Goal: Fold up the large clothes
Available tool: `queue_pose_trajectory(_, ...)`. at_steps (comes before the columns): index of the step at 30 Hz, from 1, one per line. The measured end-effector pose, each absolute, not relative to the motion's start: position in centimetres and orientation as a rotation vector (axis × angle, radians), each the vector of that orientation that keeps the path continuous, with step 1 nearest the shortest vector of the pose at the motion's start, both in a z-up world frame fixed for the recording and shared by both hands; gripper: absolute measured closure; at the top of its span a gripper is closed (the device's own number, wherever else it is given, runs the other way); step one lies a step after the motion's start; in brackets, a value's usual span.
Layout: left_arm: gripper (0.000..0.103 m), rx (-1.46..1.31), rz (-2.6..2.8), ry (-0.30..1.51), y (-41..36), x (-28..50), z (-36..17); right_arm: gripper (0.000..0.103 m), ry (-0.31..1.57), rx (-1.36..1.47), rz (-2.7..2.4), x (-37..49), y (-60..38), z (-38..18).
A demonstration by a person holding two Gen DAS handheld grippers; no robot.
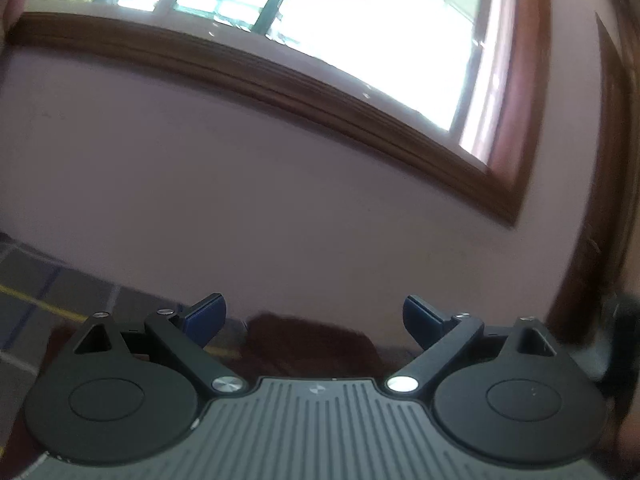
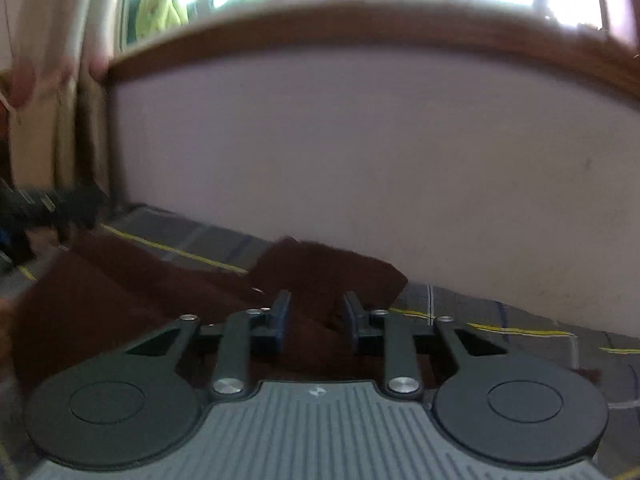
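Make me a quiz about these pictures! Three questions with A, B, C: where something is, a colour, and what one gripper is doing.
1. Where does the maroon garment lie?
A. Hanging in the window
B. On the checked sheet below the wall
C. On a chair

2. What colour are the pads of the left gripper?
A. Blue
B. Red
C. White

3. How is the left gripper?
A. Shut on a sock
B. Shut on nothing
C. Wide open, nothing between its fingers

Answers: 1 B, the dark cloth spreads over the grey checked sheet at the foot of the pale wall. 2 A, both pads show dark blue. 3 C, the fingers stand far apart with only background between them.
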State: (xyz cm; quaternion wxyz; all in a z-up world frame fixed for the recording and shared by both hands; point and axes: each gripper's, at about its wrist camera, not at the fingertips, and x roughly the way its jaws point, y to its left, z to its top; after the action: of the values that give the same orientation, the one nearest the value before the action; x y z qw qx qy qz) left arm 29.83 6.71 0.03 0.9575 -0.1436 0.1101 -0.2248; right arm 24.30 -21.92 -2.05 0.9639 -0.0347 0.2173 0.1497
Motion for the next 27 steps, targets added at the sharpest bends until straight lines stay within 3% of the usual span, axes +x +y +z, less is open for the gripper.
queue_pose_trajectory(3,0.000,-0.310,-0.425,0.160,7.1,31.5,0.2,0.076,0.439,-0.092,0.272,26.7,-22.3,-4.6)
queue_pose_trajectory(6,0.001,-0.203,-0.325,0.136,6.2,33.6,-0.5,0.076,0.479,-0.123,0.225,28.4,-23.9,-6.9)
queue_pose_trajectory(13,0.002,-0.264,-0.268,0.211,6.2,35.9,-5.3,0.076,0.556,0.027,0.195,29.9,-28.0,-11.2)
queue_pose_trajectory(20,0.002,-0.297,-0.211,0.277,7.1,36.8,-8.3,0.077,0.628,0.163,0.121,31.9,-31.0,-12.5)
queue_pose_trajectory(27,0.002,-0.354,-0.162,0.275,9.0,36.9,-8.6,0.077,0.633,0.117,0.052,32.0,-31.8,-13.2)
